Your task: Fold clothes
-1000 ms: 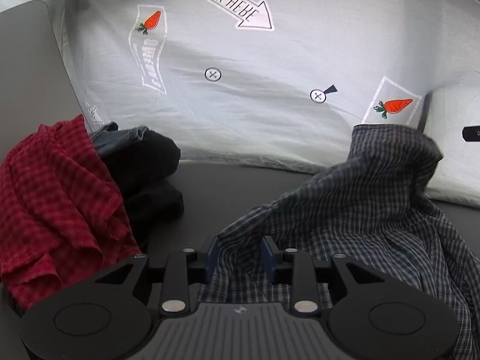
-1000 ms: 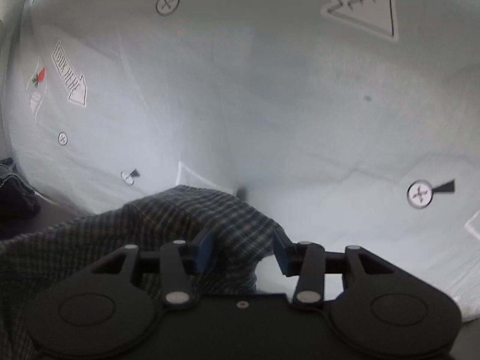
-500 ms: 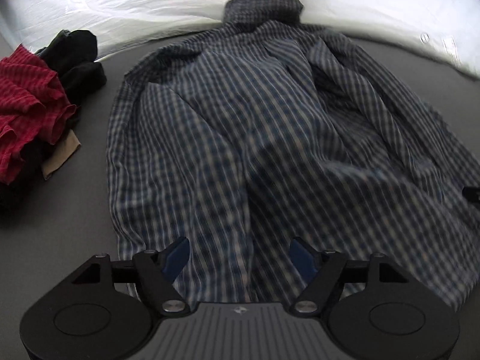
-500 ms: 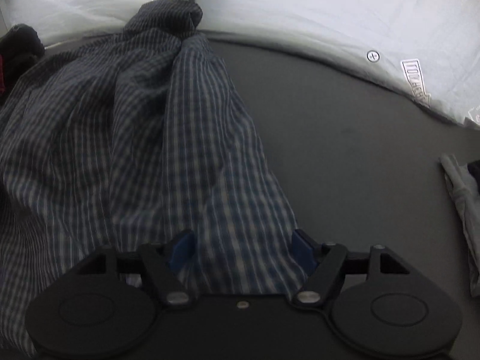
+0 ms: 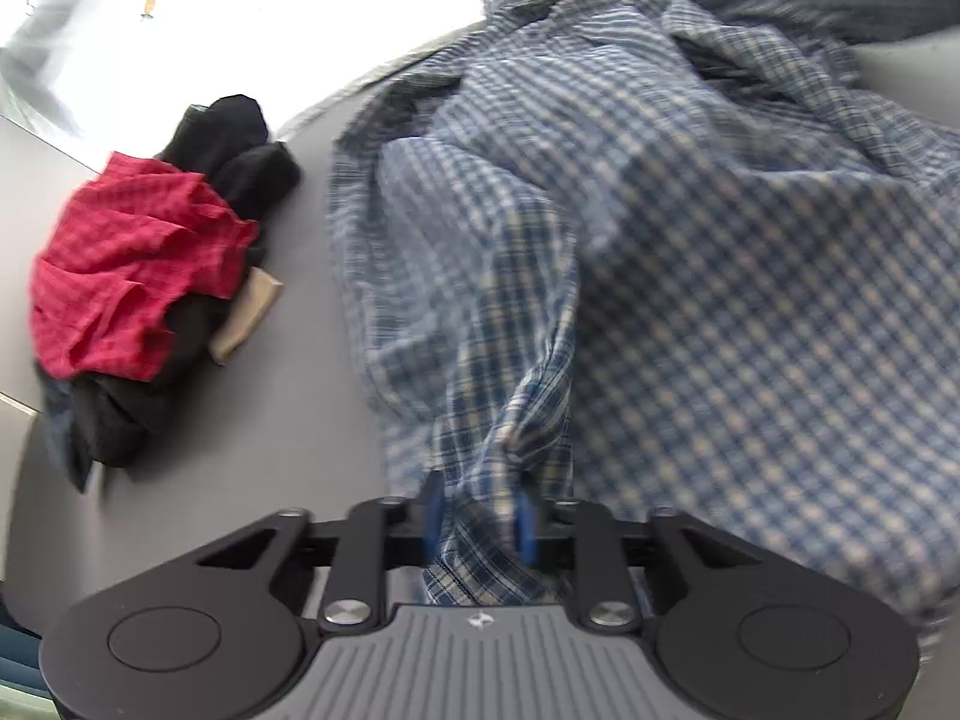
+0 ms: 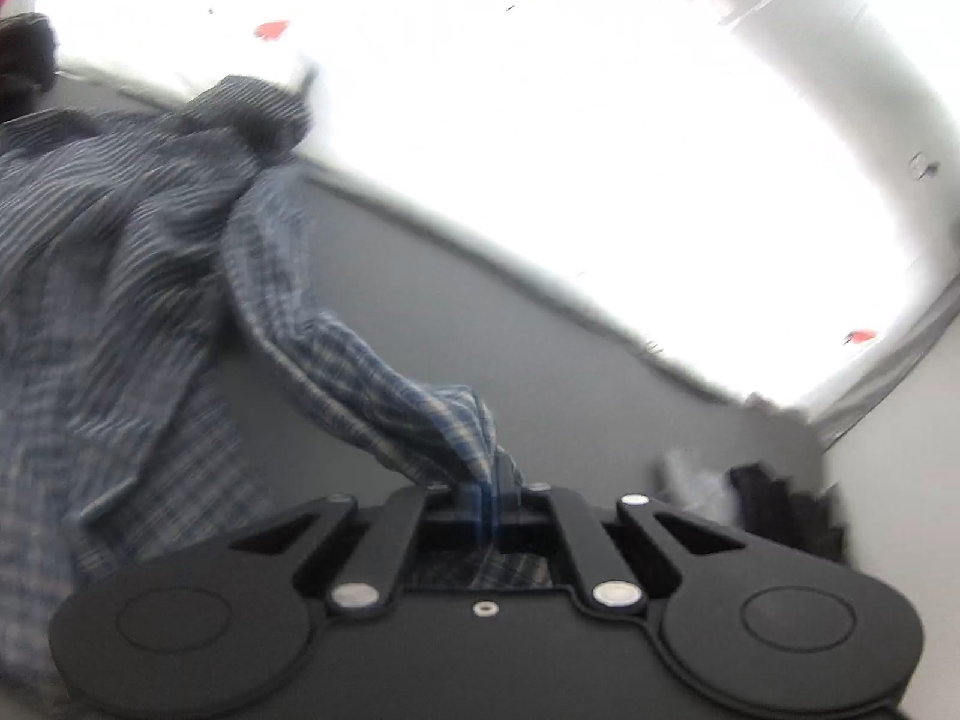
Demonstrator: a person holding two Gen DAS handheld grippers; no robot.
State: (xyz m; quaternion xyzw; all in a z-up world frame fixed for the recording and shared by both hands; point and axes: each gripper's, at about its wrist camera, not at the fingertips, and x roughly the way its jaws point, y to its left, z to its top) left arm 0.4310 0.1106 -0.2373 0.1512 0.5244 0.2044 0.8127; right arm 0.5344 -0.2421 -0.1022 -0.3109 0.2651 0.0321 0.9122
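A blue and white checked shirt (image 5: 690, 228) lies spread and rumpled on the grey table (image 5: 240, 456), its collar at the far end. My left gripper (image 5: 477, 519) is shut on a bunched fold at the shirt's near hem. In the right wrist view the same shirt (image 6: 120, 252) lies to the left, and my right gripper (image 6: 492, 501) is shut on another edge of it, which stretches taut from the jaws. Both views are blurred by motion.
A pile of red checked, black and tan clothes (image 5: 144, 264) sits at the table's left. A white sheet with carrot prints (image 6: 600, 120) hangs behind the table. Dark and pale clothes (image 6: 768, 498) lie at the right in the right wrist view.
Half a second ago both grippers were open over the shirt's near hem. Now both have shut on the fabric and lifted it, and the views have swung.
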